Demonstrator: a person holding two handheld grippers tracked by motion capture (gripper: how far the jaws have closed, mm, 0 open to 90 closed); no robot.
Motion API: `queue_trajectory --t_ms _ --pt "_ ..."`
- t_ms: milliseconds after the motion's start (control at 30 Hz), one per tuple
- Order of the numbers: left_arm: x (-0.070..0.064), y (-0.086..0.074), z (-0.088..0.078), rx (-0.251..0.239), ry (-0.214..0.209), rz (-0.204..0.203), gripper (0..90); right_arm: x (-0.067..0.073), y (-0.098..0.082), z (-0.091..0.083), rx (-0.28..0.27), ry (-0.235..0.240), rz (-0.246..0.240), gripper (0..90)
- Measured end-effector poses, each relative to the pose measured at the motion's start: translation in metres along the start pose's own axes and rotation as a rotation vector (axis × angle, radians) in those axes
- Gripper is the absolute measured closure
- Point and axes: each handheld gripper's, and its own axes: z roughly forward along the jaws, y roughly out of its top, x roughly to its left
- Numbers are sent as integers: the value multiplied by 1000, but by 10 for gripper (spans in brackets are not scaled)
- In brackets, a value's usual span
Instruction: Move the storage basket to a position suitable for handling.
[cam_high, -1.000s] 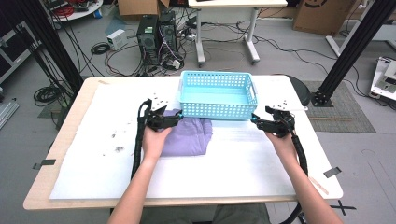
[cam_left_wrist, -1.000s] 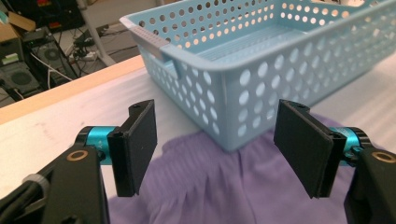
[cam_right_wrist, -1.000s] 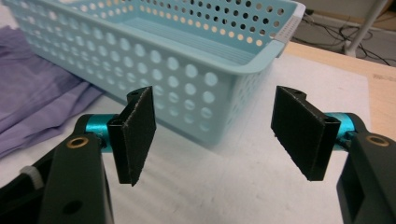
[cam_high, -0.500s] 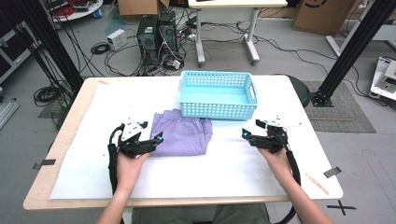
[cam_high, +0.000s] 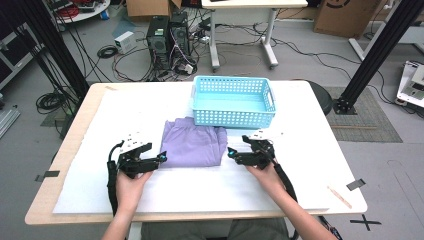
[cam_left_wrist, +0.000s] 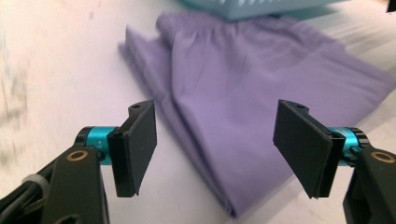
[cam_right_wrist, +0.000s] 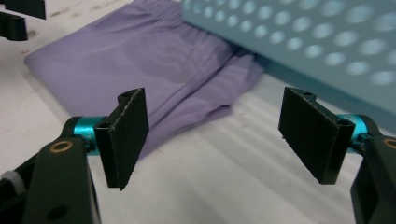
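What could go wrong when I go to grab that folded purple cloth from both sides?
Both tongs, left and right, are open beside the purple cloth, not gripping yet. It lies in folded layers, so a pinch may catch only the top layer and it could unfold on lifting. Its far edge sits against the blue basket, so a lift there might nudge the basket.

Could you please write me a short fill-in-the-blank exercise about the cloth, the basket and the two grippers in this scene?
1. The folded cloth on the table is ____ in colour.
2. The cloth lies between the left gripper and the ____ gripper.
3. The jaws of both grippers stand ____, with nothing held.
4. The light blue basket stands just behind the cloth and has ____ inside it.

Missing words: purple; right; open; nothing
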Motion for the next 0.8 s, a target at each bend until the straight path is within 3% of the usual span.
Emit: queue_trajectory --t_ms 100,267,433,500,633,800 --pt "3 -2 4 33 39 6 303 12 1 15 53 -10 4 261" --pt "3 -1 10 73 65 -10 303 26 3 36 139 -9 49 260" --pt "2 -1 20 142 58 -21 323 30 6 50 238 -34 86 267" --pt "1 0 20 152 56 -12 360 31 7 51 245 -44 76 295" --pt "-4 0 22 151 51 -1 488 28 6 48 244 -63 49 526" --pt "-11 2 26 154 17 13 681 23 6 46 246 13 53 791"
